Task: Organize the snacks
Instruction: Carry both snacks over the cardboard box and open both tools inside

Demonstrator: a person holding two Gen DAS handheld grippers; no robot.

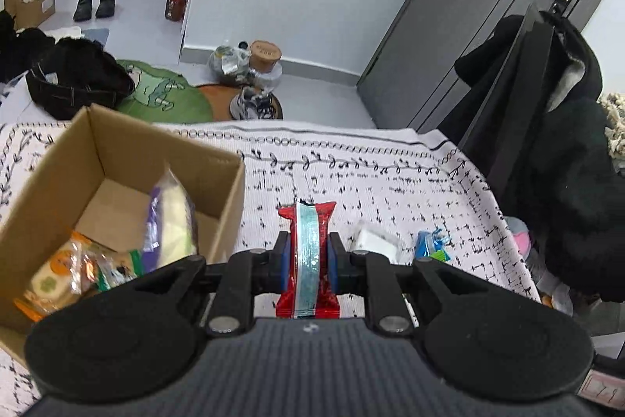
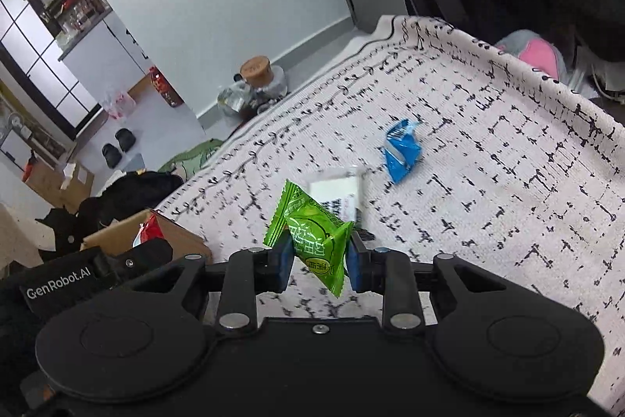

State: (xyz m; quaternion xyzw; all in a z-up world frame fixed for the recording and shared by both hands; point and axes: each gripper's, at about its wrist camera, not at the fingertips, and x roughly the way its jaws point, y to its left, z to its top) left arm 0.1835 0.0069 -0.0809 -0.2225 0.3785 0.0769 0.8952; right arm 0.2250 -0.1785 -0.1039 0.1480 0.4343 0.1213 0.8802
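White cloth with a black dash-and-vine print (image 1: pixel 390 182) covers the work surface, and beyond its far edge lies a pale floor cluttered with shoes, bottles and dark clothing. On the left wrist view the left gripper (image 1: pixel 308 260) is clamped on a red snack bar (image 1: pixel 306 253) with a pale blue strip down its middle; the wrapper's near end is cut off behind the gripper body. Just left of it stands an open cardboard box (image 1: pixel 117 151) holding several packets — a purple-and-cream one and an orange one among them, their print too blurred to read — and the box's near corner runs out of frame. The right wrist view shows the right gripper (image 2: pixel 320 256) closed on a green snack packet (image 2: pixel 312 237), held above the cloth. Behind that packet a white wrapper (image 2: pixel 336 188) is smeared by blur and partly covered, so its kind cannot be told. A blue packet (image 2: pixel 402 151) lies apart from it, with open cloth all round it. Only this view shows the cloth's right edge, where it drops off beside something pink and grey; only the left view looks into the box, which appears here as just a corner with a red wrapper above it. Between the box and the loose packets the cloth is bare.
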